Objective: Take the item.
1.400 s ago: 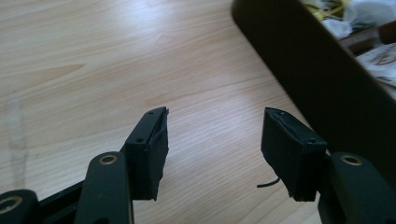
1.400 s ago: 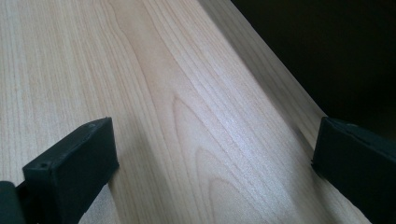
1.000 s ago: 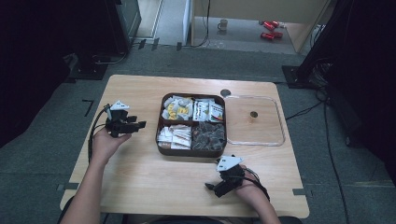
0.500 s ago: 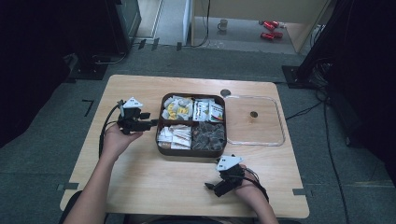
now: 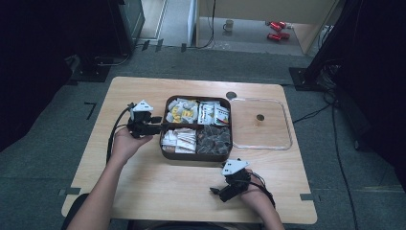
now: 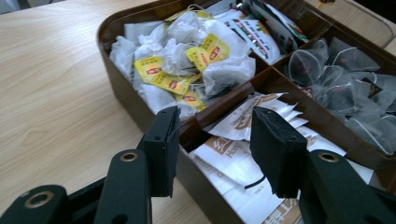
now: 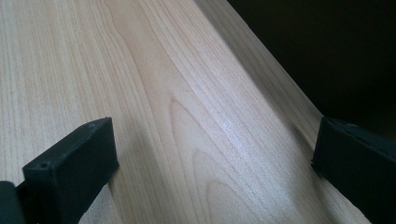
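Left gripper view | left hand-held gripper (image 6: 215, 144) unclenched, narrowing, astride brown box (image 6: 140, 109) rim | crinkly tea bags (image 6: 187, 60)

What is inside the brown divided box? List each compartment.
The brown divided box has four compartments: yellow-tagged tea bags, printed sachets, white paper packets and clear mesh pyramid bags. The piles cover the box floor and whatever lies beneath them.

Left forearm reached in from bottom-left, hand gripping left claw (image 5: 158, 125), held roughly level, pointed rightward. Jaws had just been closing, stood partly apart, pads pressing on nothing. Right hand low near bottom edge, holding right claw (image 5: 216, 191), pointed down-left toward person, jaws spread wide, nothing between them.
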### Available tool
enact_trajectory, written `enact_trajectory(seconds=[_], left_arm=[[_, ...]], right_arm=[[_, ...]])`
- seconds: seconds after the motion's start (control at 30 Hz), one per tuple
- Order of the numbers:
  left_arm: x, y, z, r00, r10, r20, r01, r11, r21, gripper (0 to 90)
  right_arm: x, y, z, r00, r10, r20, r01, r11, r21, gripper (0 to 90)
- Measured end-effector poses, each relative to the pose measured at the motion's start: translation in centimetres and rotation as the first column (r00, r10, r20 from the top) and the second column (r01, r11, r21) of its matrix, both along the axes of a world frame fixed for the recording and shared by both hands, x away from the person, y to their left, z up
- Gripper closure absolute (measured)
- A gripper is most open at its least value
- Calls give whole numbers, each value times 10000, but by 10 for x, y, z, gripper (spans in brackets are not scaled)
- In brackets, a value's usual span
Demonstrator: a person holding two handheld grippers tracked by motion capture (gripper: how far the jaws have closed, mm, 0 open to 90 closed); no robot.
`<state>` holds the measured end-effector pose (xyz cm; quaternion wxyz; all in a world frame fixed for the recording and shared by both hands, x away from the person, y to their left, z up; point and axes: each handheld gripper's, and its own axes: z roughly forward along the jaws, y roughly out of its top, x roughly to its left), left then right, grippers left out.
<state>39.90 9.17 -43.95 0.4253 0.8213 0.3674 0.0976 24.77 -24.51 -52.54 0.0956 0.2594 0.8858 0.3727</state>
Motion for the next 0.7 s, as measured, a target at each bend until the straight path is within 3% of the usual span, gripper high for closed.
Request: enact_trajectory(seconds=[0.17, 0.27, 0.43, 0.7], left_arm=[[2, -6, -3, 9998, -186, -57, 186, 9998, 15, 551], [3, -12, -6, 9993, -363, -74, 365, 9988, 320, 547], [4, -19, -8, 9983, -566, -141, 568, 9983, 152, 551], [7, -33, -14, 9962, -848, -190, 853, 9959, 288, 568]], right_arm=[[0, 0, 0, 10000, -12, -6, 12, 10000, -1, 0], [-1, 0, 0, 10000, -47, -9, 47, 10000, -8, 0], [-1, 0, 0, 9999, -100, 9, 100, 9999, -8, 0], [-1, 0, 0, 9999, -101, 8, 101, 9999, -7, 0]])
